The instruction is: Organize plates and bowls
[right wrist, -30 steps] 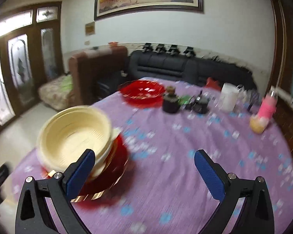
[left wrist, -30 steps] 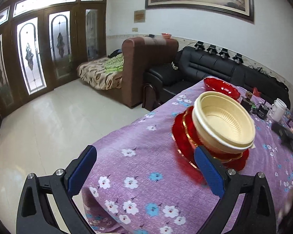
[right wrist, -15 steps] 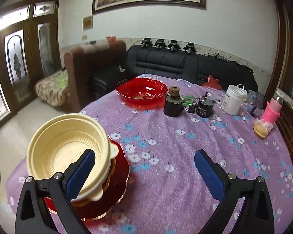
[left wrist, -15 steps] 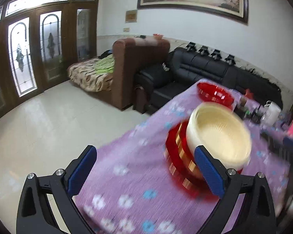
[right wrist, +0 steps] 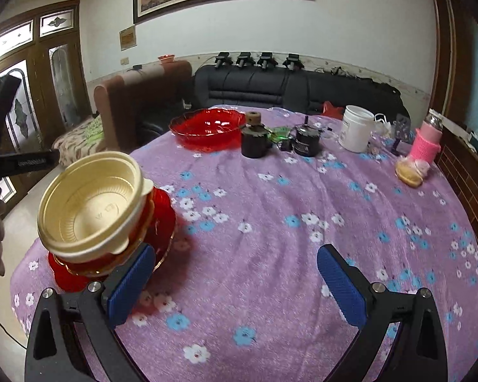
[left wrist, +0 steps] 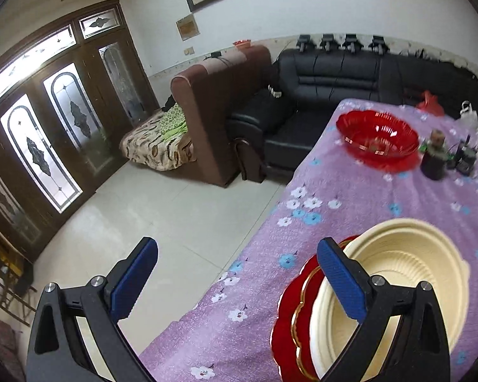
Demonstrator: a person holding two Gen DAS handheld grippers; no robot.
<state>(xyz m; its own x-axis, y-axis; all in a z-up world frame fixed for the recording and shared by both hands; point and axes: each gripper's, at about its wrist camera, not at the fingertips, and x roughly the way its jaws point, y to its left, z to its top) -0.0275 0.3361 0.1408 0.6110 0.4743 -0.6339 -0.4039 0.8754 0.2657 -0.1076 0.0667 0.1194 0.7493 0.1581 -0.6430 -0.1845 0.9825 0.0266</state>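
A cream plastic bowl (right wrist: 92,210) sits tilted on a stack of red plates with gold rims (right wrist: 162,219) at the table's near left edge. The bowl (left wrist: 408,273) and plates (left wrist: 290,315) also show at the lower right of the left wrist view. A red glass bowl (right wrist: 207,125) stands at the far side of the table, and shows in the left wrist view (left wrist: 377,137) too. My left gripper (left wrist: 237,281) is open and empty, just left of the stack, over the table edge. My right gripper (right wrist: 235,285) is open and empty above the cloth, right of the stack.
The round table has a purple flowered cloth (right wrist: 271,210). At the back stand a dark jar (right wrist: 255,138), a small black device (right wrist: 306,140), a white tub (right wrist: 357,132), a pink bottle (right wrist: 427,141) and a bun (right wrist: 409,172). Sofas (left wrist: 328,73) and tiled floor (left wrist: 162,216) lie beyond the left edge.
The left gripper has swung so the stack sits lower and further right in its view, close to its right finger. The right gripper has drawn a little nearer to the stack. Both stay open.
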